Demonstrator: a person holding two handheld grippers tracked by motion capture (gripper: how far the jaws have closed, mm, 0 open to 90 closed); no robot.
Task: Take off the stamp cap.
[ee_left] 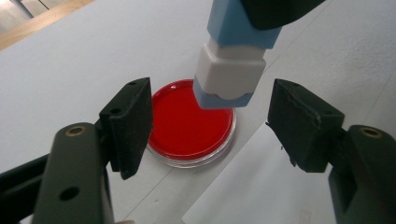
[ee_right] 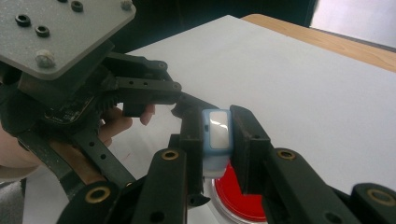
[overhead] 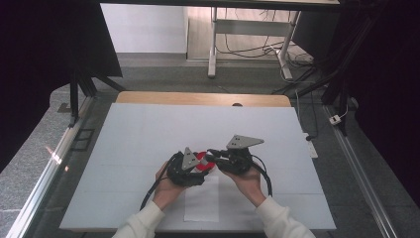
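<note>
A round clear dish [ee_left: 187, 123] with a red filling lies on the white table, and it shows as a red spot [overhead: 204, 159] between the two hands. My right gripper [ee_right: 217, 126] is shut on a small blue-and-white block [ee_right: 217, 135], held end-down over the dish's [ee_right: 238, 196] edge. Whether the block [ee_left: 231, 70] touches the dish I cannot tell. My left gripper [ee_left: 210, 121] is open, its jaws standing either side of the dish and the block's lower end, holding nothing. In the high view the left gripper [overhead: 198, 169] and right gripper [overhead: 214, 154] meet tip to tip.
A white paper sheet [overhead: 202, 198] lies on the white table cover [overhead: 148, 134] just in front of the dish. The wooden table edge [overhead: 198, 98] runs along the far side. The person's hand [ee_right: 116, 123] grips the left gripper [ee_right: 154, 93].
</note>
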